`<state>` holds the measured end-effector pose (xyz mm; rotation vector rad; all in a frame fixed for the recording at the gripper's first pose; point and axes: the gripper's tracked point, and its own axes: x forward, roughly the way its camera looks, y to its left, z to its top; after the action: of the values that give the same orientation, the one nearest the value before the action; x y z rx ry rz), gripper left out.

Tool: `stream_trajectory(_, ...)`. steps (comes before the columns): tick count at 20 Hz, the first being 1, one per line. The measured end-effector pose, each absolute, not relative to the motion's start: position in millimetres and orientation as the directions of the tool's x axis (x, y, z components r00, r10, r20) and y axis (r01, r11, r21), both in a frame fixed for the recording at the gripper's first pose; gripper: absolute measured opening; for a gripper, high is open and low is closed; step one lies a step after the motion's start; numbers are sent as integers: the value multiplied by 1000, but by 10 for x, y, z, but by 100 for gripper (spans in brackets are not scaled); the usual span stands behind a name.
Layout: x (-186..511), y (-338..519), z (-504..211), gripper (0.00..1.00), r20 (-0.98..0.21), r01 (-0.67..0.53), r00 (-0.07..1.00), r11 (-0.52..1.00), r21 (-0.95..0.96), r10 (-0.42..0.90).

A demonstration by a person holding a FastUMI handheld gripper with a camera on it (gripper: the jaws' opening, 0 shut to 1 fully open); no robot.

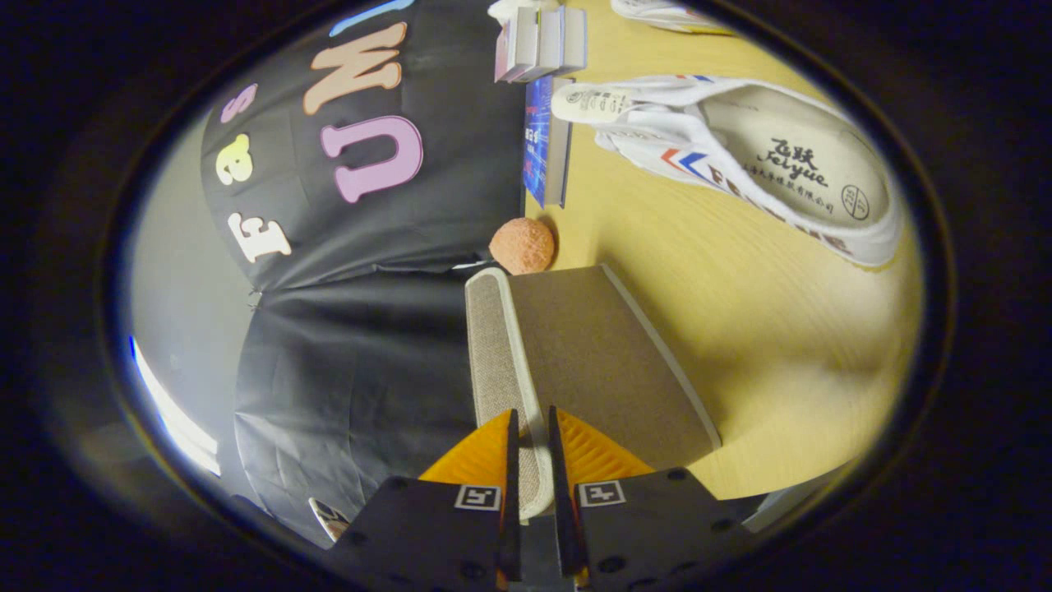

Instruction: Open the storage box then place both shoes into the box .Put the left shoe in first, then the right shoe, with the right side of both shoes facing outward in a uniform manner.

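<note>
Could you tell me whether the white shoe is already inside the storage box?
No, the white shoe lies on the table beyond the storage box, whose lid edge the tongs clamp.

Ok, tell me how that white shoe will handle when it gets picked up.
The white shoe looks like thin canvas, so its upper will probably flex under a pinch. Its wide, empty opening suggests it is light. Its loose laces may dangle. The hand-held gripper is currently shut on the box lid.
</note>
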<state>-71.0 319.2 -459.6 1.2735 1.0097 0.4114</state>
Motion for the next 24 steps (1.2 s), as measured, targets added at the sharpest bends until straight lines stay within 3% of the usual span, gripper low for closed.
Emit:
stream_trajectory(1, -844, 2813, -4411, 21, -395, 248, 543, 308, 919, 741)
stream_trajectory(3, -771, 3014, -4455, 8, -417, 214, 536, 359, 908, 734)
stream_trajectory(7, -801, 3075, -4140, 3, -413, 126, 534, 414, 902, 738)
stream_trajectory(17, -917, 3655, -2912, 2, -280, -168, 502, 409, 897, 818)
stream_trajectory(21, -941, 3539, -3333, 2, -379, -108, 505, 493, 863, 775)
stream_trajectory(24, -908, 3317, -3728, 50, -436, 81, 528, 468, 880, 729)
